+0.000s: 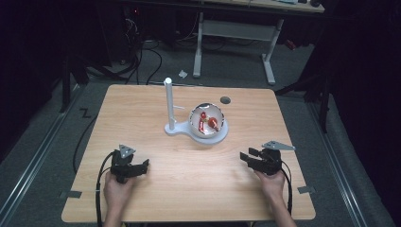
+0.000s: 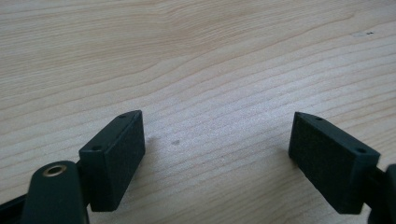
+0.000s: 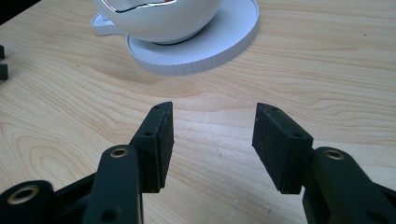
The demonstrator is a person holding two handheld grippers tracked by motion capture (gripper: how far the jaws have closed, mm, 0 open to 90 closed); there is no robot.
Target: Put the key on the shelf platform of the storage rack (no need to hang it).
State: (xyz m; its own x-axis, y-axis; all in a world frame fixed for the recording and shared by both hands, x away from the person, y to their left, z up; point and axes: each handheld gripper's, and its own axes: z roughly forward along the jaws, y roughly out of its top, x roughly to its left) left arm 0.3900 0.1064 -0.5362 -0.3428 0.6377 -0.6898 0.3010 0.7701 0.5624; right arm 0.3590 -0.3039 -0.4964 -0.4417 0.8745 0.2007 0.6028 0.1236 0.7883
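A white bowl [image 1: 206, 122] with red pieces inside sits on a white round base [image 1: 217, 136] near the table's middle; a white upright post [image 1: 168, 101] rises from the same base at its left. From the right gripper's camera the bowl [image 3: 159, 21] and its base [image 3: 210, 46] lie just ahead, at the top. My left gripper [image 1: 140, 166] rests low at the front left, jaws wide apart over bare wood [image 2: 217, 135]. My right gripper [image 1: 246, 156] sits at the front right, open with nothing between its jaws [image 3: 212, 135], pointing toward the bowl.
The wooden table [image 1: 142, 109] has a small dark round hole [image 1: 225, 100] behind the bowl. Beyond the far edge stands a white desk frame [image 1: 234, 42] on a dark floor with cables [image 1: 142, 56]. Grey tape tabs [image 1: 71, 194] mark the table's front corners.
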